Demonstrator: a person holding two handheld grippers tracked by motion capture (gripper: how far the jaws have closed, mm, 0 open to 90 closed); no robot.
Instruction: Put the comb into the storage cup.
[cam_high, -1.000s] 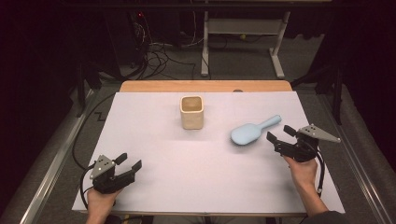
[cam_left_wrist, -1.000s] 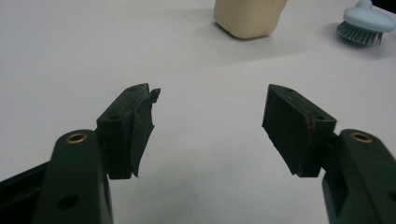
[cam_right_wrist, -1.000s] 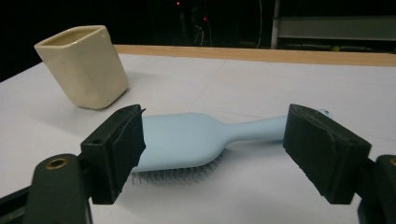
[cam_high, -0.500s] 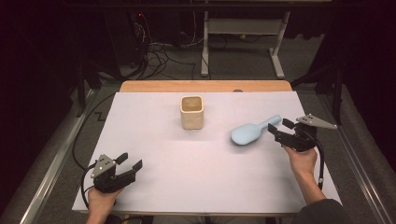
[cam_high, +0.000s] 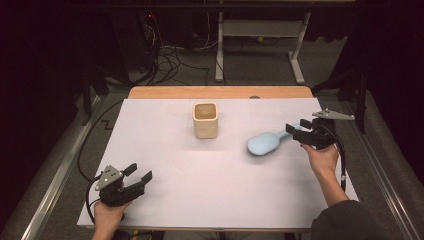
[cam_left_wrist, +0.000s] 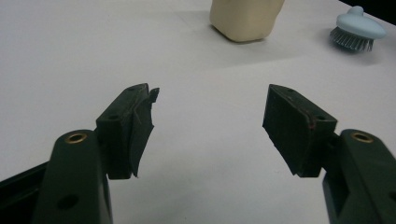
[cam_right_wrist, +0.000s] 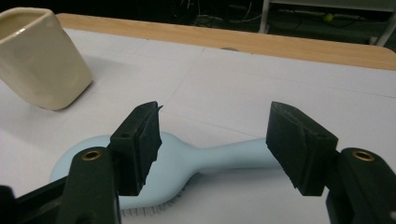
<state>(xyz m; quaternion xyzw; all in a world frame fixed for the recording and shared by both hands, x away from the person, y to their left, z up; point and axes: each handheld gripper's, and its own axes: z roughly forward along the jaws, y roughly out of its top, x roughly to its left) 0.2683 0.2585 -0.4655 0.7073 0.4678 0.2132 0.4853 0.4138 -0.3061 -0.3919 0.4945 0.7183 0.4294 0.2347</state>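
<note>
Brush-reaching step: at right of the high view we hover our right gripper (cam_high: 296, 131), its unclenched jaws just closing around the pale blue brush's (cam_high: 264, 143) handle without pressing it, so next we squeeze and lift.

**Off-task items in view**

Cream square-sided cup (cam_high: 205, 120) stands upright at table centre-back, open top, nothing visible inside. White sheet (cam_high: 165, 150) covers most of the wooden tabletop (cam_high: 220, 92), bare wood strip showing along the far edge. Behind the table: tangle of black cables (cam_high: 170, 57) on grey carpet, plus a white metal stand frame (cam_high: 257, 35) with two feet.
</note>
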